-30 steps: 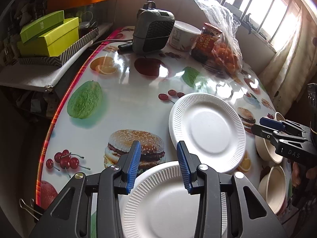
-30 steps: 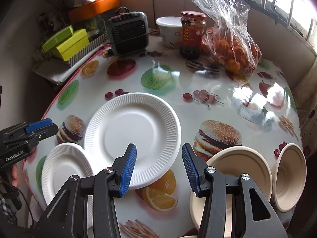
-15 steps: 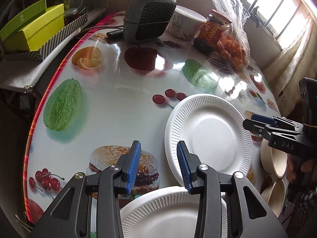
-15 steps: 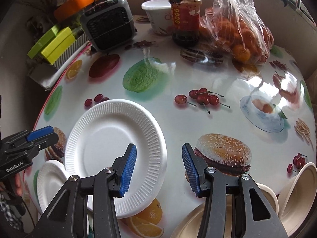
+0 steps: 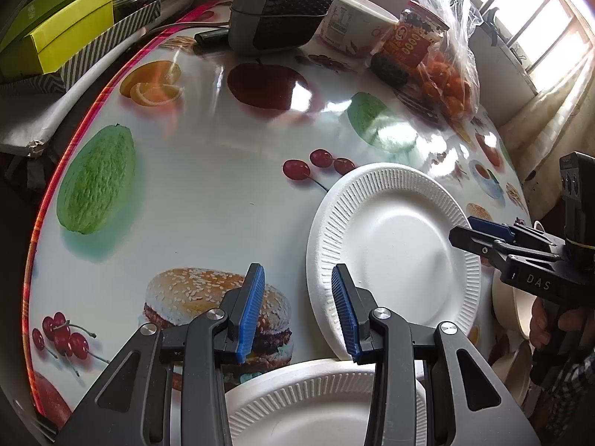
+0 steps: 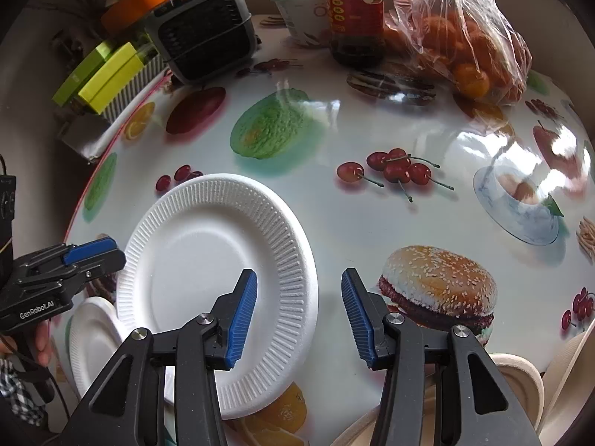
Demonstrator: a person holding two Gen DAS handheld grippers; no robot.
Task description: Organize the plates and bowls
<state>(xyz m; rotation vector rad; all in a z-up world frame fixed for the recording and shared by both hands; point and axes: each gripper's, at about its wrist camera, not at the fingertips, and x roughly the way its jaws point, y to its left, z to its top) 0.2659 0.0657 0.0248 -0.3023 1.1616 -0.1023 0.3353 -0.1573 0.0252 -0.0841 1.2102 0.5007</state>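
"DAS" stands on the right tongs (image 5: 479, 236); "GenRobot.AI" stands on the left tongs (image 6: 95, 254); the jar (image 6: 355, 11) label is unreadable

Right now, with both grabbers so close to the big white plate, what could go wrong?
1. The left gripper and right gripper both hover open at opposite edges of the large foam plate; pinching it from both sides might bend or crack it.
2. The large plate's rim overlaps the small foam plate, so lifting one could drag the other.
3. The paper bowls sit near the table's edge and could get knocked off.
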